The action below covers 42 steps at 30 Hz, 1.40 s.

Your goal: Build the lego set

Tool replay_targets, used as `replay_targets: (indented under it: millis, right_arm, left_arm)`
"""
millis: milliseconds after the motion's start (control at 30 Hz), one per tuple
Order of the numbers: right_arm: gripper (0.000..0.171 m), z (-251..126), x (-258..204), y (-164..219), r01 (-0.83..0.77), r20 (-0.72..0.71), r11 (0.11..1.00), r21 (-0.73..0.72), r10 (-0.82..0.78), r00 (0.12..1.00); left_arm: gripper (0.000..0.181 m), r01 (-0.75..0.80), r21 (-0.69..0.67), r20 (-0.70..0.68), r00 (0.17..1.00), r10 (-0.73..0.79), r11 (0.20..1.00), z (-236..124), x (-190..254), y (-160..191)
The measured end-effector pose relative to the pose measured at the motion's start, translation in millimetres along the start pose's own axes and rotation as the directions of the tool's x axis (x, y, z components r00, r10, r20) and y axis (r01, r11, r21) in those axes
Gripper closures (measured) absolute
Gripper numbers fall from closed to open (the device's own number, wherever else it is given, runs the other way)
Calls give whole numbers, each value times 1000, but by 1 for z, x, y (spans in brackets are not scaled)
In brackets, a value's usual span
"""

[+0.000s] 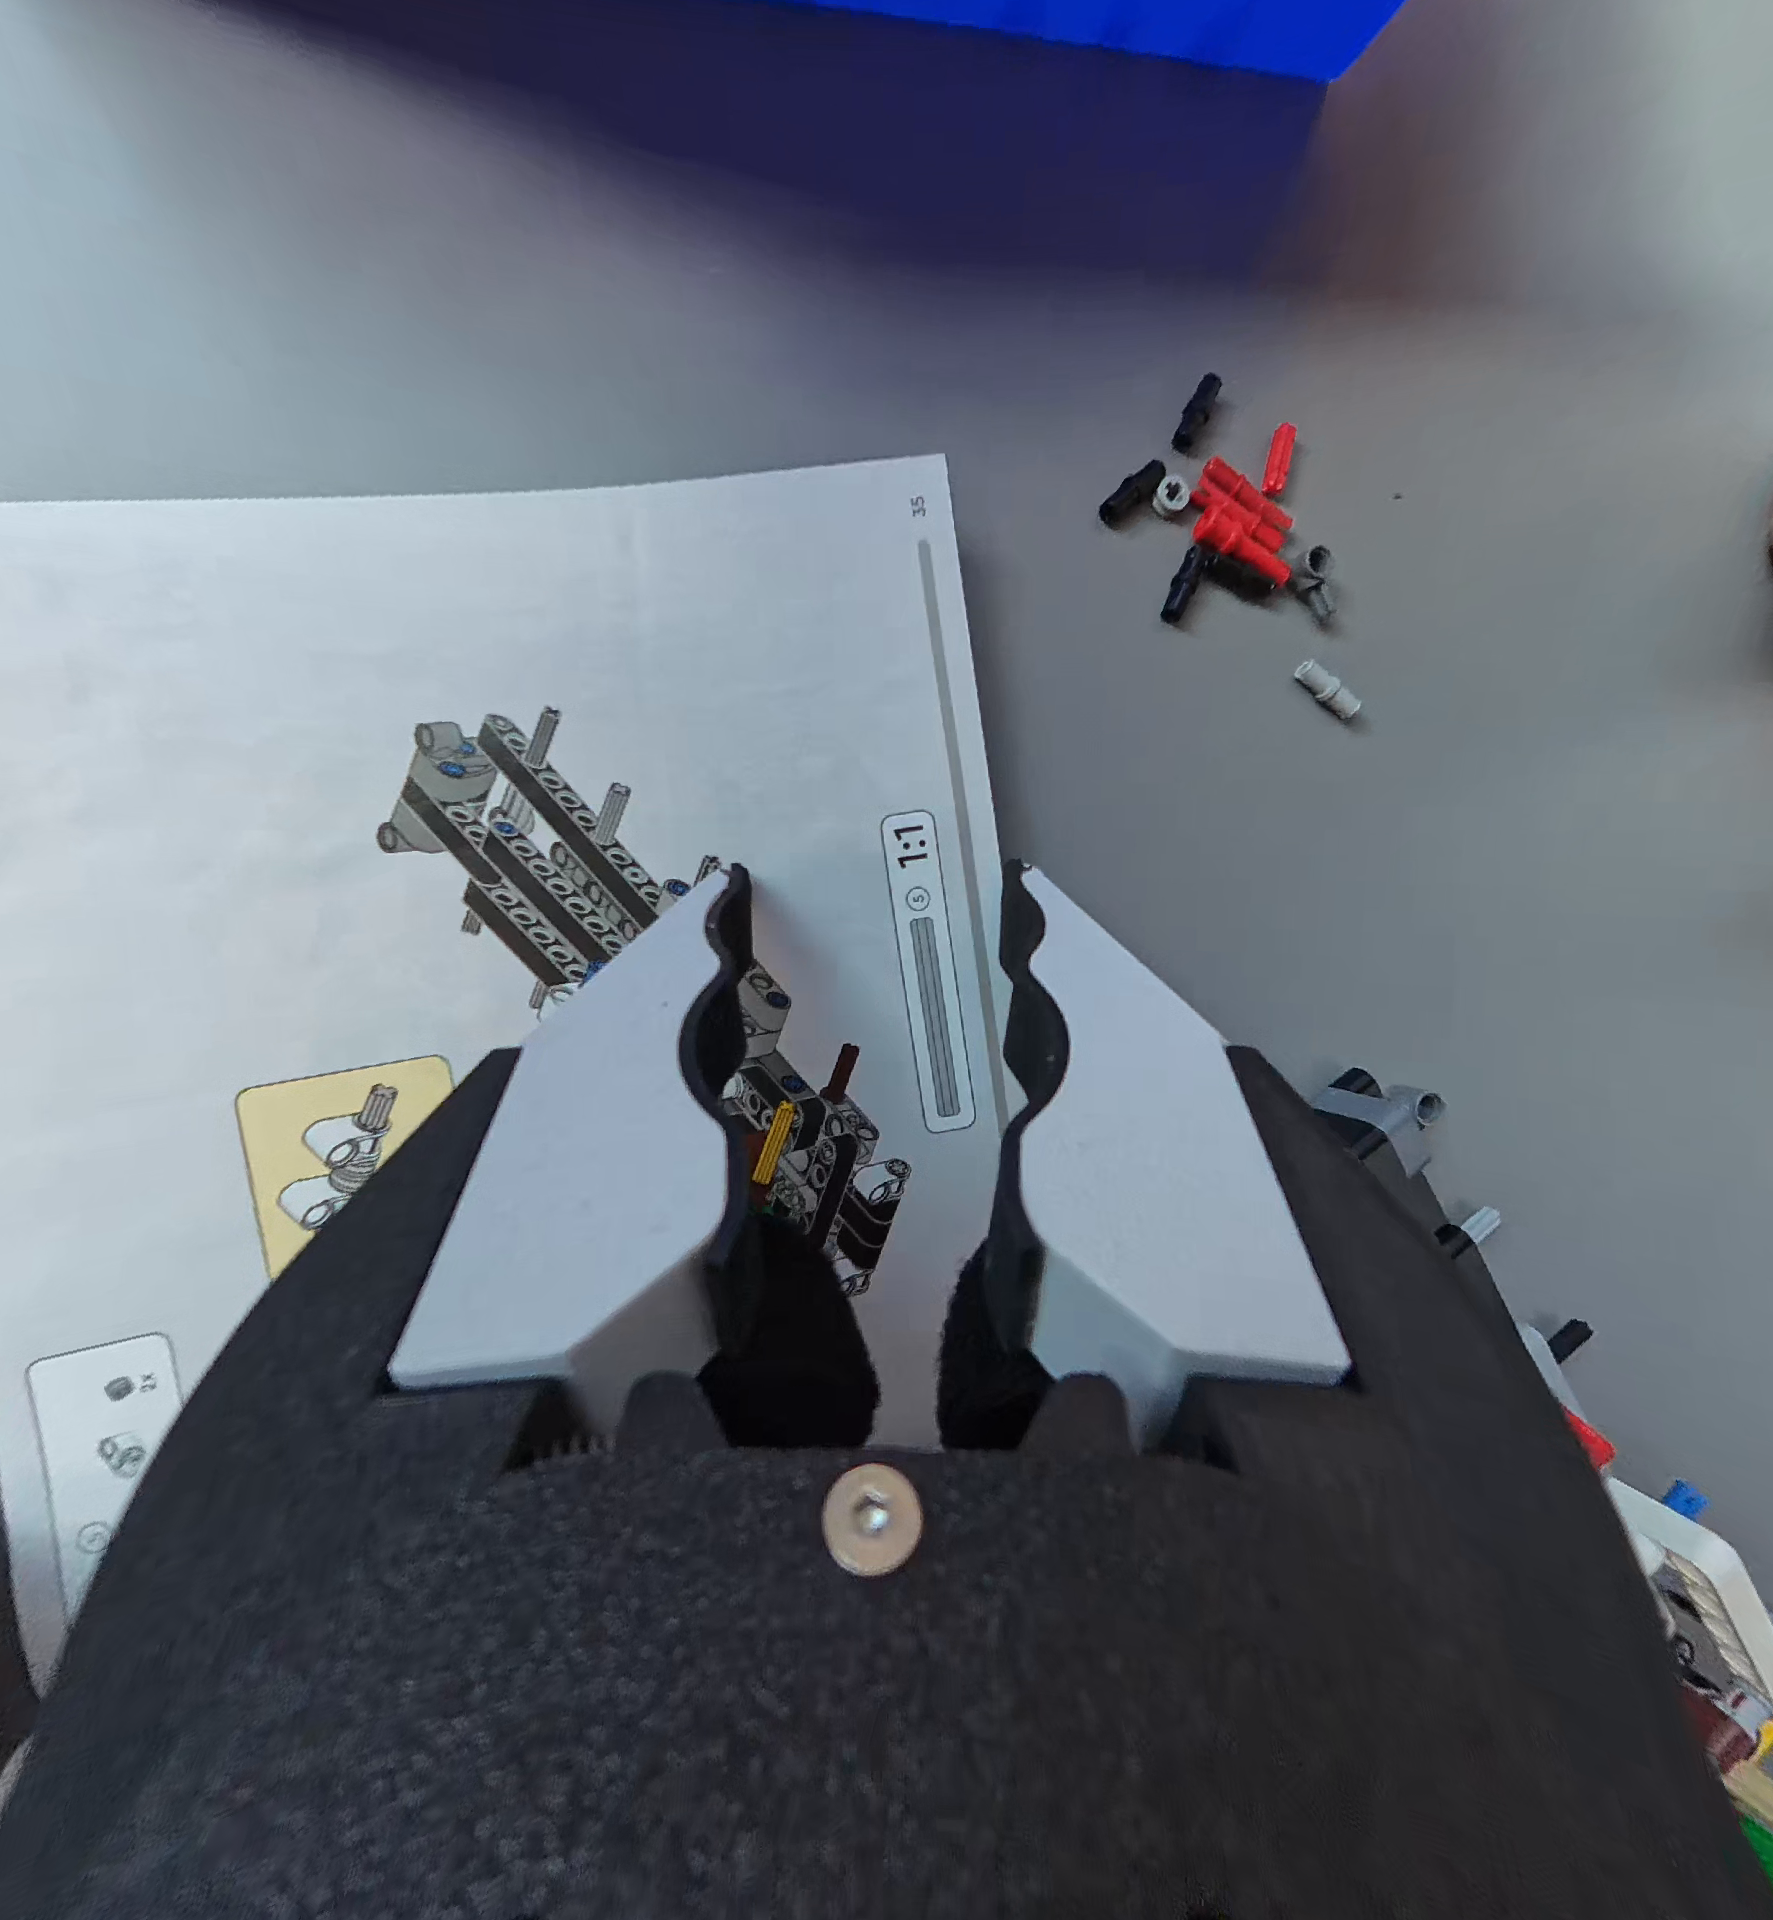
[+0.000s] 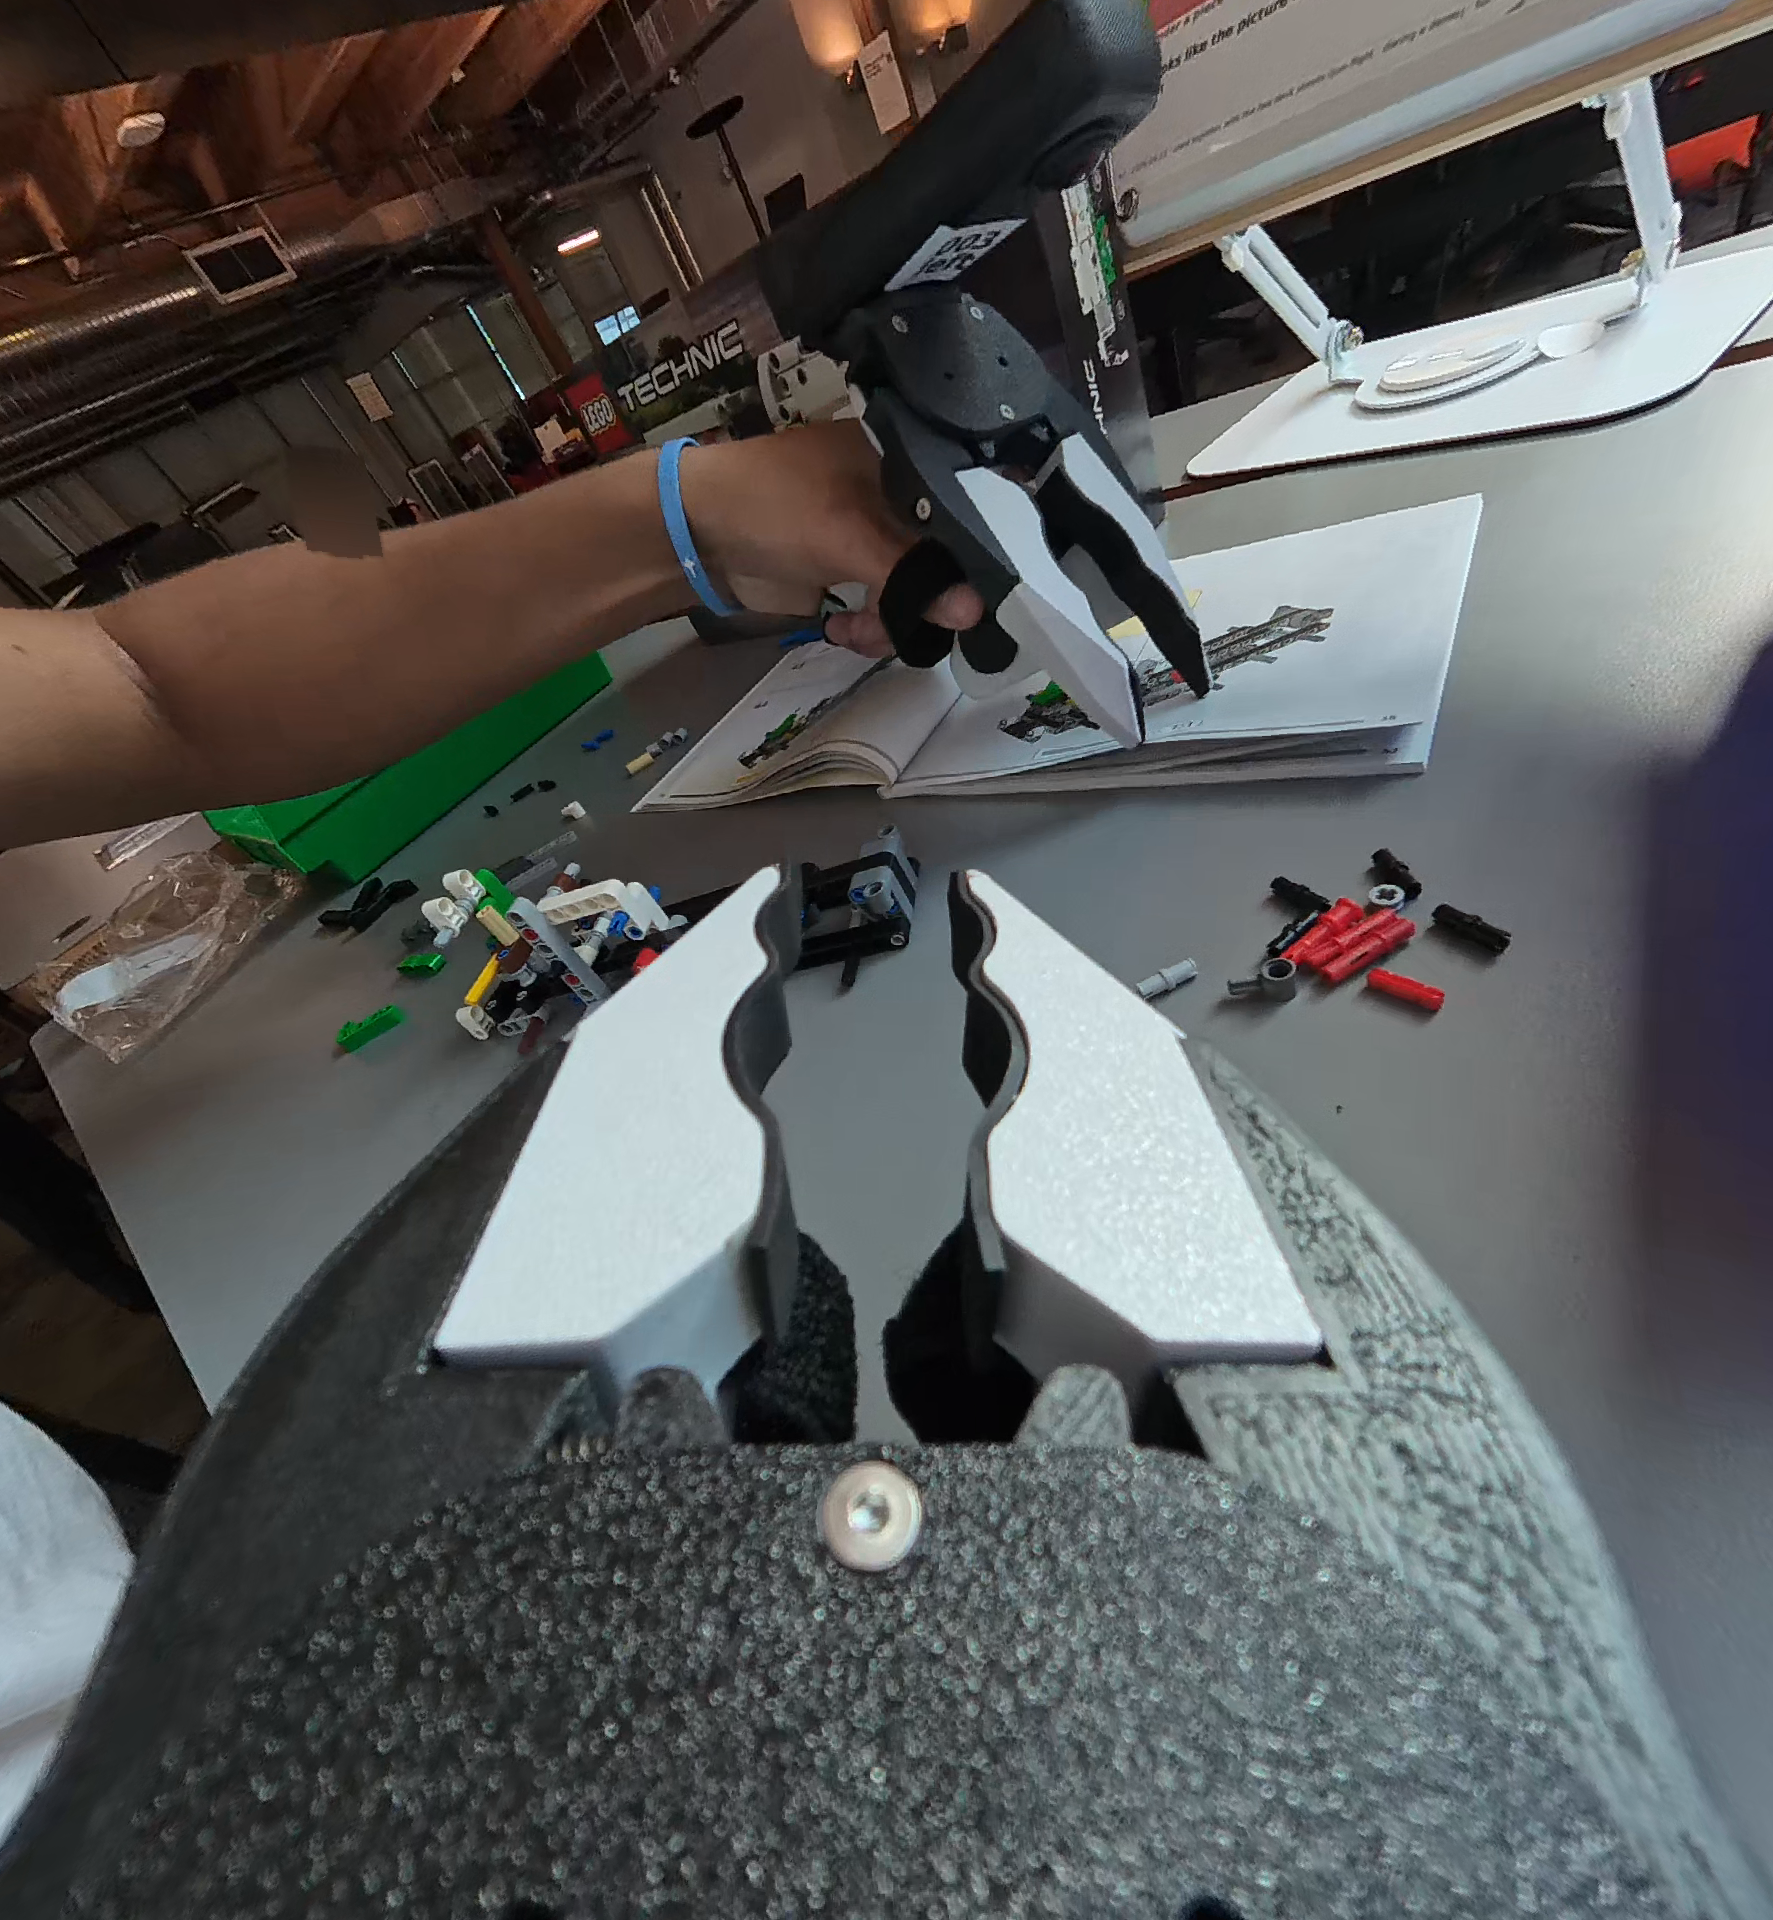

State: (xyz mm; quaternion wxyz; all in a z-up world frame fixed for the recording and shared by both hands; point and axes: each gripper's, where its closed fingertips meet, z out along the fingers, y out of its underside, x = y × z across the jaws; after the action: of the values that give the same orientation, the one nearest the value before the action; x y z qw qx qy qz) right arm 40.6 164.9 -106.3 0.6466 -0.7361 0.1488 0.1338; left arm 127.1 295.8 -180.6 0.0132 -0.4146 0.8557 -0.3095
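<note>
Left wrist view: both grippers' jaws spread, empty; four black pins (image 1: 1131, 494), one booklet (image 1: 425, 644).

An open instruction booklet (image 2: 1266, 665) lies flat toward the far side of the grey table (image 2: 1484, 1195), pages up. Nearer, toward the right edge, a small cluster of red pins (image 2: 1355, 940) lies with black pins (image 2: 1471, 928) and a couple of grey connectors (image 2: 1168, 979) scattered around it. Toward the left edge sits a loose heap of mixed pieces (image 2: 529, 945) in white, green, yellow and black, and beside it a partly built black and grey frame (image 2: 861, 904) rests flat
</note>
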Motion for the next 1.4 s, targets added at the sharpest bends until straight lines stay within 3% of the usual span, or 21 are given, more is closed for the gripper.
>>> replay_targets:
  millis: [33, 300, 400, 533, 667, 800, 1167, 1400]
  right_arm:
    - [144, 0, -1, 0, 4, 1, 1000, -3, -4, 1000]
    - [144, 0, 0, 0, -1, 3, 1000, 0, 1, 1000]
    - [144, 1, 0, 1, -3, 3, 1000, -6, 3, 1000]
    - [144, 1, 1, 1, -10, 6, 1000, -8, 10, 1000]
    - [144, 1, 1, 2, -22, 13, 1000, -13, 22, 1000]
    - [144, 1, 1, 1, -32, 20, 999, -5, 32, 999]
    - [144, -1, 0, -1, -58, 46, 998, 10, 57, 997]
    - [144, -1, 0, -1, -58, 46, 998, 8, 58, 997]
  left_arm:
    - [134, 5, 1, -12, 1000, -5, 1000, 0, 0, 0]
    - [145, -19, -30, 14, 1000, 20, 999, -1, -4, 3]
    - [134, -64, -54, 45, 997, 66, 997, 1, 0, 3]
    - [119, -208, -46, 224, 951, 213, 977, 10, -6, -16]
    - [118, -274, 7, 285, 922, 261, 962, 28, -4, -44]
    - [130, -227, 12, 273, 938, 215, 974, 36, -11, -48]
    - [131, -116, 83, 148, 984, 103, 990, 32, -10, -46]
    - [136, -116, 81, 123, 987, 106, 990, 30, -9, -44]
